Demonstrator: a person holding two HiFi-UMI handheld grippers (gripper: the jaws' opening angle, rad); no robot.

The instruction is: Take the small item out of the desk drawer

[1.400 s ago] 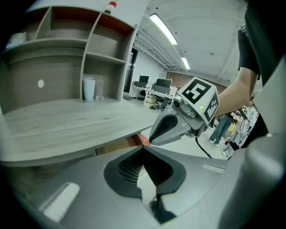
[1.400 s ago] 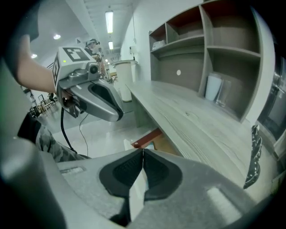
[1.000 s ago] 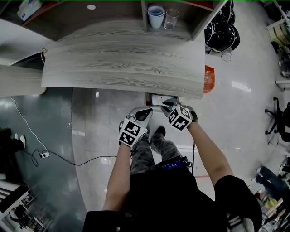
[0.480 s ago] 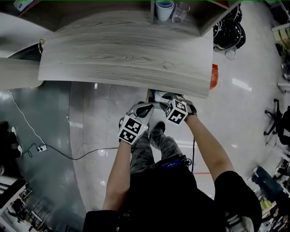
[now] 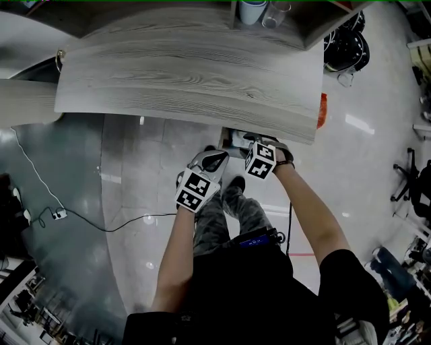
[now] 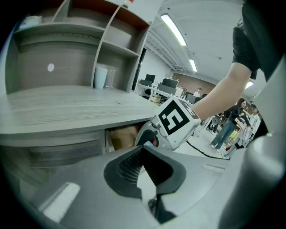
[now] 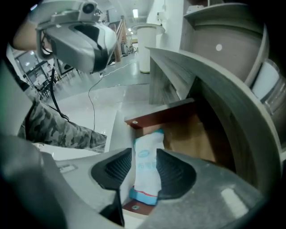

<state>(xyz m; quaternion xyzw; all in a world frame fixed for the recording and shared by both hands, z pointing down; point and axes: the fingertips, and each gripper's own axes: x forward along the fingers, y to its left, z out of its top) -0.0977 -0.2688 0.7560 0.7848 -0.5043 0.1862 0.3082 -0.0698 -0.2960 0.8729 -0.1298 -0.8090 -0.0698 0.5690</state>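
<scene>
The desk drawer [image 7: 157,117] stands pulled out under the wooden desktop [image 5: 188,74]. A small white packet with blue ends [image 7: 147,165] lies in it, against the front wall. My right gripper [image 7: 144,172] points steeply down into the drawer. Its jaws have just been opening and the packet lies between its pads [image 7: 172,172], which do not visibly press it. In the head view the right gripper [image 5: 252,140] sits over the drawer [image 5: 232,138]. My left gripper [image 5: 214,160] hovers beside it, shut and empty. The left gripper view shows its own jaws [image 6: 143,167] closed, with the drawer's opening [image 6: 123,136] beyond them.
The desktop's front edge overhangs the drawer. A shelf unit at the back holds cups [image 5: 259,10]. The person's camouflage-clad legs [image 5: 229,209] stand just below the grippers. A cable [image 5: 101,222] runs across the shiny floor at left; an orange bag [image 5: 322,111] sits at the desk's right end.
The right gripper has dropped toward the drawer and tipped further down. The left gripper has barely moved. The head view has shifted slightly toward the desk.
</scene>
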